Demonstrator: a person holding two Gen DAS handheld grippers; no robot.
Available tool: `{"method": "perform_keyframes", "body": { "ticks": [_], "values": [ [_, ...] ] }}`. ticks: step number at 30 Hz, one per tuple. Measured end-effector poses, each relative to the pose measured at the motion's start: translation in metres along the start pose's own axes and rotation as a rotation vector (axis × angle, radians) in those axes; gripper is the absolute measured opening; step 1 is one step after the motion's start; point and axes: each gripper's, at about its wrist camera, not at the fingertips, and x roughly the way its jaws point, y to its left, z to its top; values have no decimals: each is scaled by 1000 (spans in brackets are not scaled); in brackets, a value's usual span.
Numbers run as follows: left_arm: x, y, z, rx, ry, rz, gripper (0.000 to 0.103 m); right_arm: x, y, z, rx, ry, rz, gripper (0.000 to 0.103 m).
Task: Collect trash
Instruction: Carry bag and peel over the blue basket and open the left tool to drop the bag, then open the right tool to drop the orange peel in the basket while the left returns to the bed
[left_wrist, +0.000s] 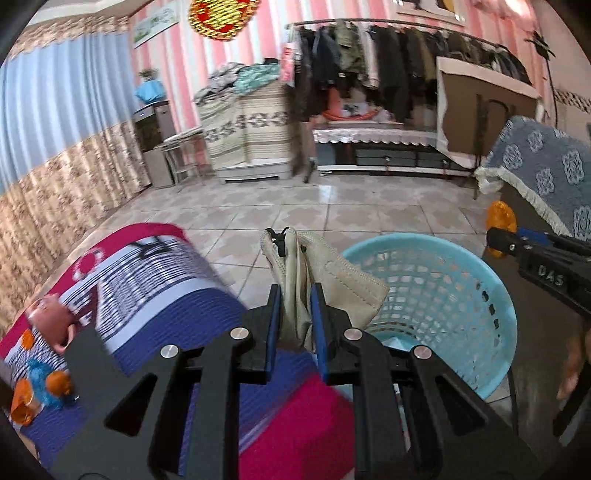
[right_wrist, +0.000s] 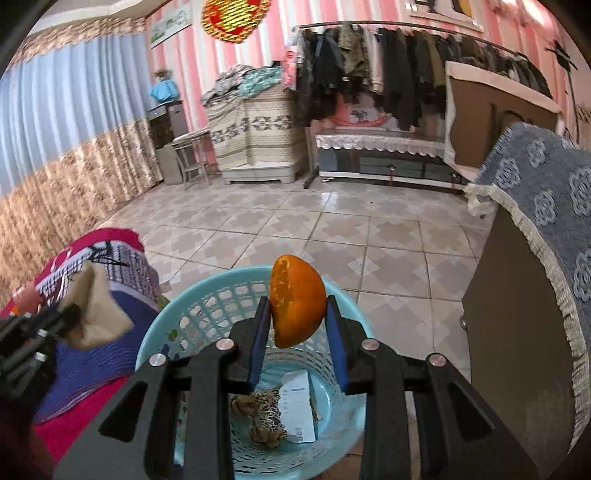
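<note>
My left gripper (left_wrist: 294, 295) is shut on a crumpled beige face mask (left_wrist: 332, 280), held above the bed edge just left of the light blue trash basket (left_wrist: 461, 291). The mask also shows at the left of the right wrist view (right_wrist: 94, 310). My right gripper (right_wrist: 297, 306) is shut on an orange peel (right_wrist: 295, 302), held over the basket's (right_wrist: 162, 325) opening. The basket holds a white receipt (right_wrist: 299, 404) and a crumpled brownish wrapper (right_wrist: 264, 417). The right gripper and peel (left_wrist: 500, 218) show at the right of the left wrist view.
A bed with a red, white and blue striped cover (left_wrist: 147, 280) lies left of the basket, with a pink toy (left_wrist: 51, 317) and blue and orange bits (left_wrist: 44, 384) on it. A brown cabinet with a blue patterned cloth (right_wrist: 546, 206) stands right. Tiled floor (right_wrist: 332, 229) lies beyond.
</note>
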Motion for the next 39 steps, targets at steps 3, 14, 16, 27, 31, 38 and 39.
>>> {"method": "perform_keyframes", "body": {
  "ticks": [3, 14, 16, 27, 31, 38, 39],
  "values": [
    [15, -20, 4, 17, 11, -22, 19, -3, -13, 0, 51, -5, -16, 30],
    [27, -27, 3, 35, 30, -14, 71, 3, -19, 0, 74, 7, -17, 30],
    [25, -19, 5, 10, 21, 2, 81, 3, -16, 1, 62, 7, -18, 30],
    [10, 53, 8, -125, -4, 114, 95, 14, 22, 0, -52, 29, -27, 31],
    [3, 80, 9, -174, -14, 161, 96, 19, 42, -2, -101, 34, -27, 33],
    [-11, 114, 2, -232, -31, 219, 97, 20, 59, -4, -136, 22, -19, 41],
    [-13, 118, 1, -237, -31, 224, 97, 18, 60, -4, -140, 15, -25, 47]
  ]
}}
